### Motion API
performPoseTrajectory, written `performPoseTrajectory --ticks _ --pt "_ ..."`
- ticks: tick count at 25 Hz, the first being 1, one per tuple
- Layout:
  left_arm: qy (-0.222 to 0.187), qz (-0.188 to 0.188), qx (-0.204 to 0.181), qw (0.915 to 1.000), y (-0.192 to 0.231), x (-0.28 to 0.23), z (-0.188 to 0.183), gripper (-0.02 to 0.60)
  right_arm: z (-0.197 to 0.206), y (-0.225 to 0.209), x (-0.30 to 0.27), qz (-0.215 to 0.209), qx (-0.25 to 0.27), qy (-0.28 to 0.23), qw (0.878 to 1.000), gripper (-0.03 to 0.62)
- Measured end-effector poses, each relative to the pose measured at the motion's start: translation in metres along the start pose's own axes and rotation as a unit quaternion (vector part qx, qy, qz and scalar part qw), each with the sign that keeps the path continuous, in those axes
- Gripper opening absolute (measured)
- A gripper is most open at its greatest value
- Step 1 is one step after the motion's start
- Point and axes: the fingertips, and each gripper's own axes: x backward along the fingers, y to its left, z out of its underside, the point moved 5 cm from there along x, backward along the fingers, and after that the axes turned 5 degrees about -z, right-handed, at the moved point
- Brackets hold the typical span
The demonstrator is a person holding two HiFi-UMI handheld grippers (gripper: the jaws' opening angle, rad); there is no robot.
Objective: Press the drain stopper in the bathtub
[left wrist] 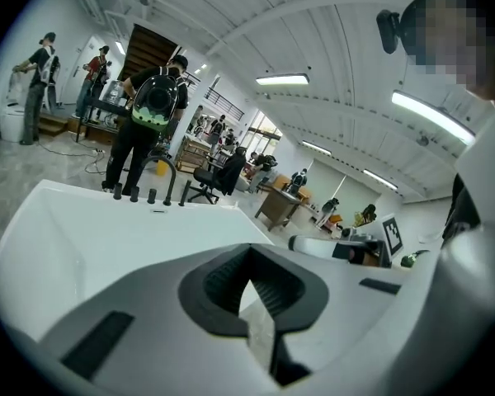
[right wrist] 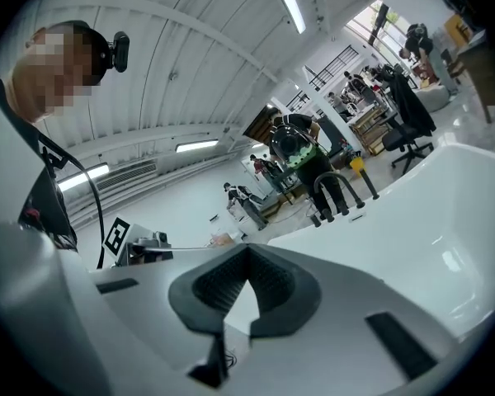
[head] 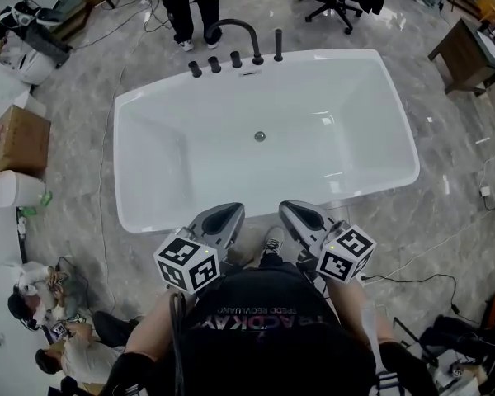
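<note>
The grey two-jaw right gripper (right wrist: 247, 258) is seen with jaws pressed together, nothing held. Beyond, a glossy white bathtub (right wrist: 421, 238) is spread, a black arched faucet (right wrist: 332, 186) mounted at its far rim.

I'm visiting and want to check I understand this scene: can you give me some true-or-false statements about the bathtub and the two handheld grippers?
The drain stopper lies at the centre of the bathtub. True.
The left gripper is pressing the stopper. False: it is by the tub's near rim, well apart from it.
The right gripper has its jaws together, holding nothing. True.
The black faucet stands on the near rim. False: it stands on the far rim.
</note>
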Motion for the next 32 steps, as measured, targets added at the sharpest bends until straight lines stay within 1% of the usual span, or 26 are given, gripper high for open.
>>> performPoseTrajectory --ticks 5,8,11,15,20,28,32 --pt "-0.004 -0.006 0.014 0.9999 0.007 -0.004 -0.003 0.006 -0.007 -0.006 -0.004 -0.001 0.000 0.007 1.000 0.013" --pt "-0.006 0.000 0.016 0.9999 0.016 -0.006 -0.007 0.006 -0.011 -0.007 -0.014 0.001 0.006 0.009 1.000 0.013" --pt "-0.004 0.011 0.015 0.9998 0.028 -0.006 -0.012 0.006 -0.012 -0.007 -0.026 0.014 0.008 0.005 1.000 0.014" --pt "-0.003 0.029 0.012 0.9995 0.050 0.002 -0.023 0.006 -0.012 0.002 -0.045 0.036 0.005 -0.005 0.999 0.012" --pt "-0.001 0.048 0.019 0.9987 0.080 0.012 -0.031 0.006 -0.013 0.014 -0.078 0.052 0.007 -0.008 0.999 0.013" --pt "0.009 0.063 0.034 0.9974 0.132 0.024 -0.034 0.006 -0.009 0.016 -0.130 0.077 0.002 -0.001 0.997 0.013" --pt "0.014 0.066 0.038 0.9970 0.149 0.032 -0.032 0.006 -0.007 0.018 -0.147 0.083 0.001 -0.002 0.997 0.014"
